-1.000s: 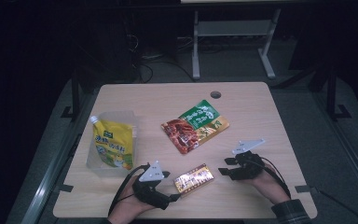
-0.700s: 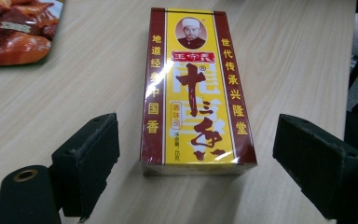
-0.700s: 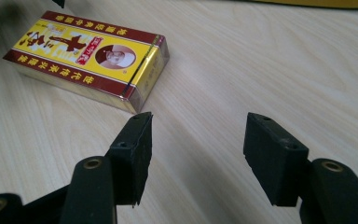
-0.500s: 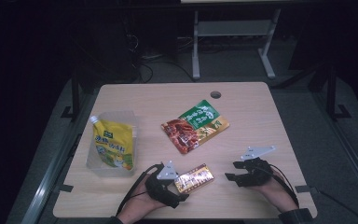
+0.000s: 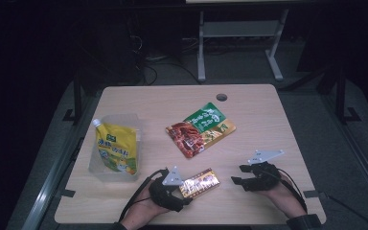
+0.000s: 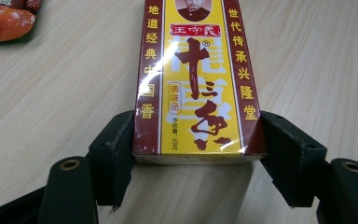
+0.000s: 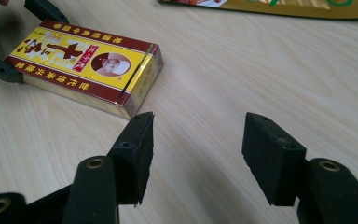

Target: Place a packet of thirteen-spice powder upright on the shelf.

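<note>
The left gripper has moved forward onto the near end of the yellow box, jaws now pressed against its two long sides. The box lies flat on the surface. The right gripper waits beside it, jaws spread and empty, so lifting looks next.

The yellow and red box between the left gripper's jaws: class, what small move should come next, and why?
Probably close the left gripper on the yellow and red box. Its jaws flank the box's near end on both long sides, seemingly touching or nearly so, while the box lies flat on the table. The right gripper hangs open beside it, holding nothing.
</note>
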